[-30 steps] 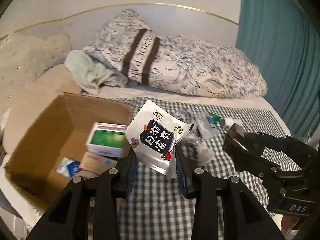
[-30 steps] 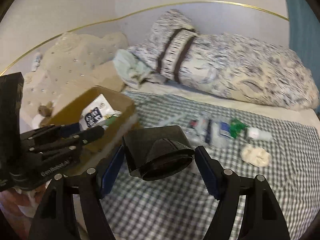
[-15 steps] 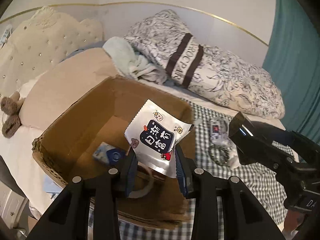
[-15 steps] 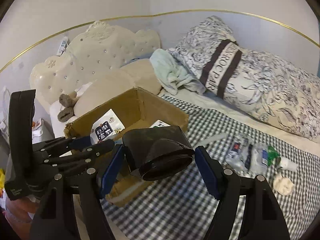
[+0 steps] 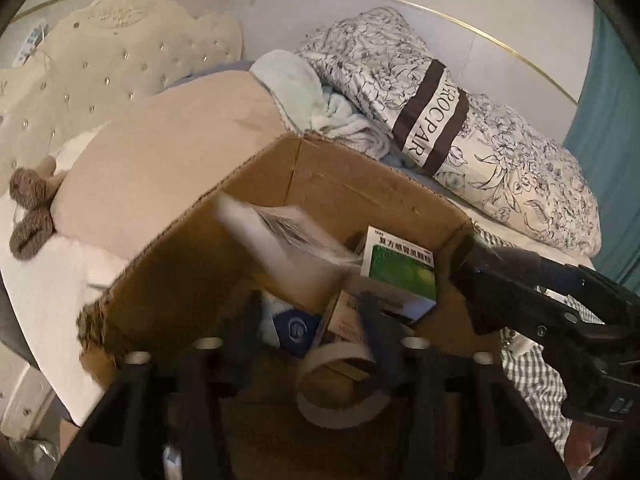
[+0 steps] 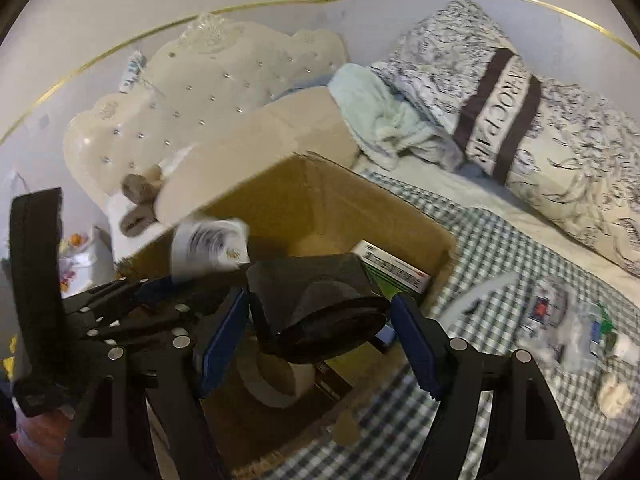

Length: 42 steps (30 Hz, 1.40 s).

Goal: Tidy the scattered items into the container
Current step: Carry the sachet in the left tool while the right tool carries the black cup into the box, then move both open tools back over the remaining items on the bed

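Brown cardboard box (image 5: 332, 196) sits open on the bed, its near edge on the green-and-white checked sheet (image 6: 496, 248); inside lie a green-and-white carton (image 5: 400, 268), a roll of pale tape (image 5: 340, 392) and a blue-and-white packet (image 5: 294, 328). Left gripper (image 5: 312, 320) over the box mouth, jaws opening; the white printed snack pouch (image 5: 280, 232) shows blurred and clear of the pads, apparently dropping into the box. Right gripper (image 6: 320, 344) at the box's near corner, jaws opening too, with the dark smoky plastic cup (image 6: 320, 308) between the blue pads; left pad looks touching or nearly so, a gap shows at the right pad, so the hold seems to be letting go. Cup lies on its side, mouth toward the camera. More clutter, small bottles (image 6: 624, 346) and clear wrappers (image 6: 568, 320), waits on the sheet well apart from the box. Risks, as judged: the cup hangs above the near rim, not the middle, so it could strike the cardboard edge and roll out onto the bed; the two grippers sit close together and might knock; a soft mattress may let the box tip under a bump.
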Tool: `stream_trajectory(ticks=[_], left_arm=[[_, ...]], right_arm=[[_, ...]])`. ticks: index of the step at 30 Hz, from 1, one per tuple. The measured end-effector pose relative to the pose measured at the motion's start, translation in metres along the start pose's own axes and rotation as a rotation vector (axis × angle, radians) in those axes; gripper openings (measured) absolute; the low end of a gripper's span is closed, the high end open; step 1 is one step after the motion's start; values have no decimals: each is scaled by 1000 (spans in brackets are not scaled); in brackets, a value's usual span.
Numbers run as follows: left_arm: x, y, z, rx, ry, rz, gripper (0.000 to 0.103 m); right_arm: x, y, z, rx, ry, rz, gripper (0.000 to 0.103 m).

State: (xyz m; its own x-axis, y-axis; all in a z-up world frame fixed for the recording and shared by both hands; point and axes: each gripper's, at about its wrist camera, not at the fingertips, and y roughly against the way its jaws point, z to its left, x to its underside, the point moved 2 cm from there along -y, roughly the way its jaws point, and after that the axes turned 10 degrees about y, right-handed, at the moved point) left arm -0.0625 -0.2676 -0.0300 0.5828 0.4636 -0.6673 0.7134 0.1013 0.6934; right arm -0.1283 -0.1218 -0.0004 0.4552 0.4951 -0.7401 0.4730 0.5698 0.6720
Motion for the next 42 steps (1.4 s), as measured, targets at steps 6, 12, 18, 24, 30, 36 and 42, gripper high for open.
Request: stream_trajectory(ticks=[6, 12, 18, 24, 30, 36, 42], left_arm=[[3, 8, -7, 1, -24, -70, 102], [11, 14, -20, -12, -24, -47, 102], [24, 32, -45, 13, -52, -49, 102], [39, 47, -76, 43, -63, -35, 103], [54, 61, -119, 95, -84, -56, 103], [73, 54, -158, 115, -104, -29, 103], [90, 30, -194, 97, -179, 7, 103]], right_arm=[[0, 14, -8, 55, -41, -59, 88], [13, 45, -27, 100, -98, -92, 88], [41, 86, -50, 173, -148, -113, 88], [76, 130, -77, 278, -175, -114, 88], [119, 186, -120, 392, -252, -135, 88], [157, 211, -156, 450, -321, -125, 88], [181, 203, -178, 459, -338, -92, 88]])
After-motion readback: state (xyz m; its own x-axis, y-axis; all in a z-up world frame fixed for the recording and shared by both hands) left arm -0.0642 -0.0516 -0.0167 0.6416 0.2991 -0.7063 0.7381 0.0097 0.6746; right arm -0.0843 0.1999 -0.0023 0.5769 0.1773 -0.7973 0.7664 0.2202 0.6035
